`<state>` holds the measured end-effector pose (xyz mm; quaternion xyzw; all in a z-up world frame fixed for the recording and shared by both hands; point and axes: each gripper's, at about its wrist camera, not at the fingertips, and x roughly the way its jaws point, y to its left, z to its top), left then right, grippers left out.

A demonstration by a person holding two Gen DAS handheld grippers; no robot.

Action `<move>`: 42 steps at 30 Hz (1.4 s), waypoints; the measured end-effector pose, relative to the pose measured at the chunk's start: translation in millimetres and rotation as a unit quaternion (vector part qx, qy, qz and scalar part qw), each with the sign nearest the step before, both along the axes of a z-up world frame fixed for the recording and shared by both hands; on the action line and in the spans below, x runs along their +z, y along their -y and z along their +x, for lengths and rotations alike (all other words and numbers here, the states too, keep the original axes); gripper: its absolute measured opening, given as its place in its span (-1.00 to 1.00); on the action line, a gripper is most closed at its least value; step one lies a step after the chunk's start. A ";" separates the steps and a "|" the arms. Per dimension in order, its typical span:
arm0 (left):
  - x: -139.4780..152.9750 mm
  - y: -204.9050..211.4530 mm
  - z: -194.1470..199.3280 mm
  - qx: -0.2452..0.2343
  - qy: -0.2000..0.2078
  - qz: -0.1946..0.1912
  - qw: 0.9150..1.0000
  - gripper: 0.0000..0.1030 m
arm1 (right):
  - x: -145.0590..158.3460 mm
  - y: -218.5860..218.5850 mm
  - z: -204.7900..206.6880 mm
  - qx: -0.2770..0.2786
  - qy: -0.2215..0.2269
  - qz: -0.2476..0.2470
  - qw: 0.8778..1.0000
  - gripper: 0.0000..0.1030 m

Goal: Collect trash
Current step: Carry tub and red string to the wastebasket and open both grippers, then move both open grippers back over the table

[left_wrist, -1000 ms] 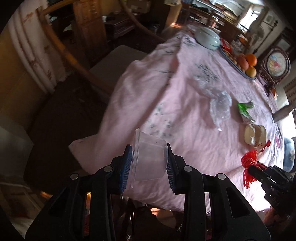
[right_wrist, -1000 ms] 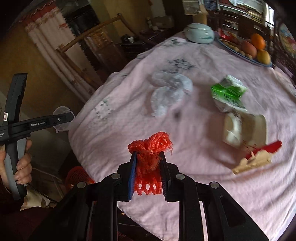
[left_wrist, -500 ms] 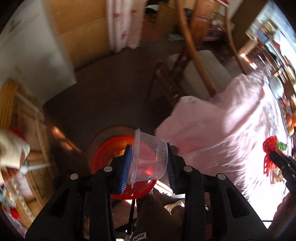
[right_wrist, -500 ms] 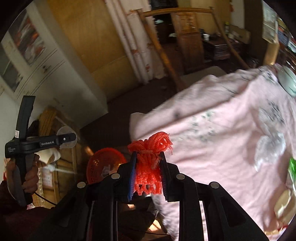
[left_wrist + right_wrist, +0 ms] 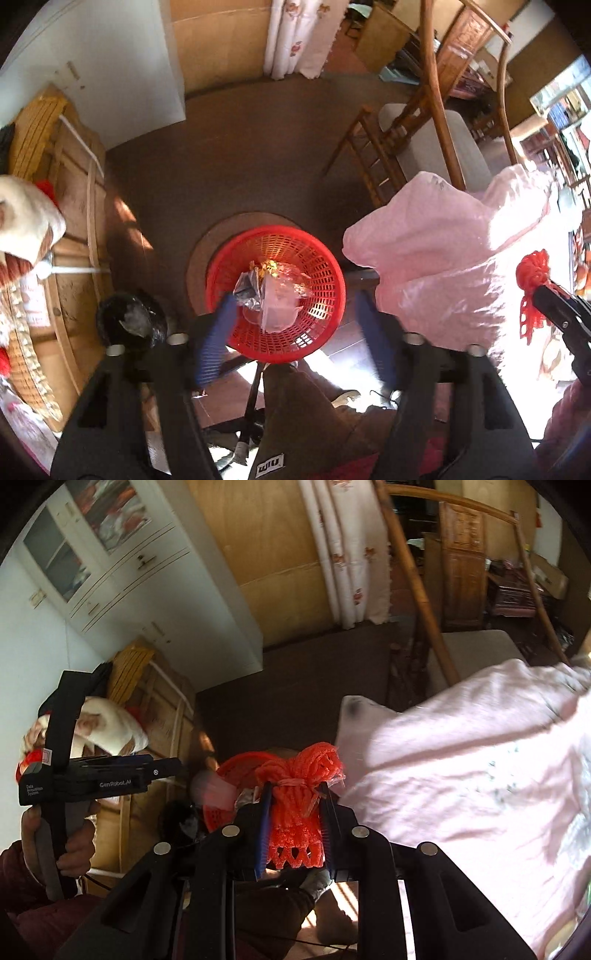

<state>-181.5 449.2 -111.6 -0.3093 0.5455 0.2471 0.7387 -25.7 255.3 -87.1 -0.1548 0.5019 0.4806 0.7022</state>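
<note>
Left gripper (image 5: 295, 332) points down over the red basket (image 5: 325, 258) on the floor, jaws opening, nothing between the pads; clear plastic cup (image 5: 279, 306) sits in the basket w/ other wrappers. Pink tablecloth (image 5: 436, 258) edge hangs just right of the basket, wooden chair (image 5: 384, 147) beyond, bare floor behind. "GenRobot.AI" reads on the left gripper's body. Right gripper (image 5: 295, 812) clamps the red mesh net (image 5: 295, 805), near the basket
</note>
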 end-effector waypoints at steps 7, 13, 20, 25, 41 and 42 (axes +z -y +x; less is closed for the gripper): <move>-1.4 -13.3 -27.0 0.048 -0.002 -0.003 0.999 0.40 | -5.5 -30.8 -17.3 0.060 -0.007 -0.008 0.998 -0.54; -3.0 -21.1 -47.1 0.076 -0.009 -0.005 0.997 0.40 | -8.3 -47.3 -24.7 0.099 -0.012 -0.013 0.995 -0.53; -4.4 -28.3 -60.5 0.095 -0.015 -0.002 0.995 0.40 | -10.4 -69.3 -38.4 0.136 -0.021 -0.015 0.990 -0.47; -3.5 -33.8 -64.5 0.104 -0.014 -0.002 0.994 0.40 | -2.5 -77.4 -40.1 0.143 -0.031 0.015 0.989 0.25; 4.1 -25.1 -13.4 0.032 0.001 0.009 0.999 0.40 | 8.5 -44.5 -13.1 0.054 -0.019 0.031 0.998 0.26; 4.9 -23.1 -8.0 0.023 0.002 0.010 1.000 0.40 | 9.2 -39.9 -10.6 0.046 -0.018 0.032 0.998 0.26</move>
